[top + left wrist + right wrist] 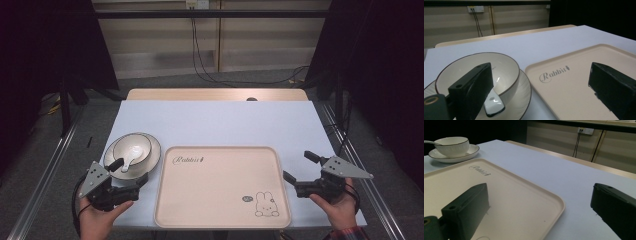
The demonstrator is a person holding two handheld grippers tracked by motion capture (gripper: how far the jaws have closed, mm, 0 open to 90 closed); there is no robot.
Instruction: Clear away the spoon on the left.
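While both sets of jaws spread wide, nothing gripped: left gripper [127, 173] just beside plate [152, 160] w/ bowl [132, 148] + spoon [125, 163] stacked on it, left of tray [220, 190]. Right gripper [299, 168] at tray's right edge, over worktop [215, 120]. Risk, my guess: jaw clips plate rim, bowl slides, spoon tips out.

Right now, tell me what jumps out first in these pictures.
The big cream tray with a rabbit drawing lies bare at the table's near middle. To its left a bowl with a white spoon sits on a plate. The left gripper and the right gripper flank the tray, open.
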